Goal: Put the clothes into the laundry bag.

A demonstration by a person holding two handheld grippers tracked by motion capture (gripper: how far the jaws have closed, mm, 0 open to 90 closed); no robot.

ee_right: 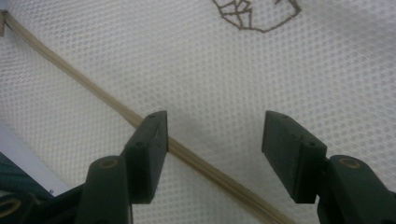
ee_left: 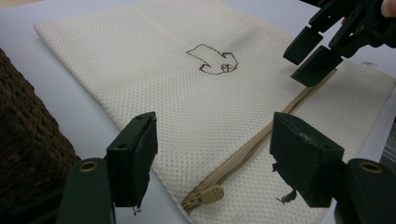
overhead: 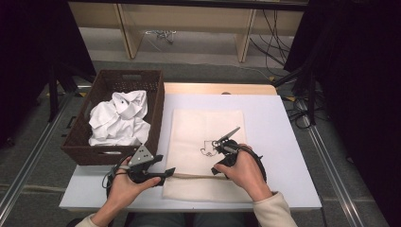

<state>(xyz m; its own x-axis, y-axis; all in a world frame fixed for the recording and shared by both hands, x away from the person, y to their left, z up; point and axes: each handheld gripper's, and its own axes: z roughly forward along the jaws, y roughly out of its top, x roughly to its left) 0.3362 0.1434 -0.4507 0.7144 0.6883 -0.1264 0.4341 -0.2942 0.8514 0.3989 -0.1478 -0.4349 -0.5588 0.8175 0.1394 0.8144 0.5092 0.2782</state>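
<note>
Nearest the person, along the front edge of the white desk, the cream mesh laundry bag lies flat with its zipper closed and the pull tab at its left end. The left gripper hovers wide open just short of that tab, holding nothing. The right gripper hangs over the zipper line farther along, jaws spread fully and empty (no grip taken yet). Farther back, white clothing sits crumpled in the wicker basket, so opening and filling seem still ahead.
</note>
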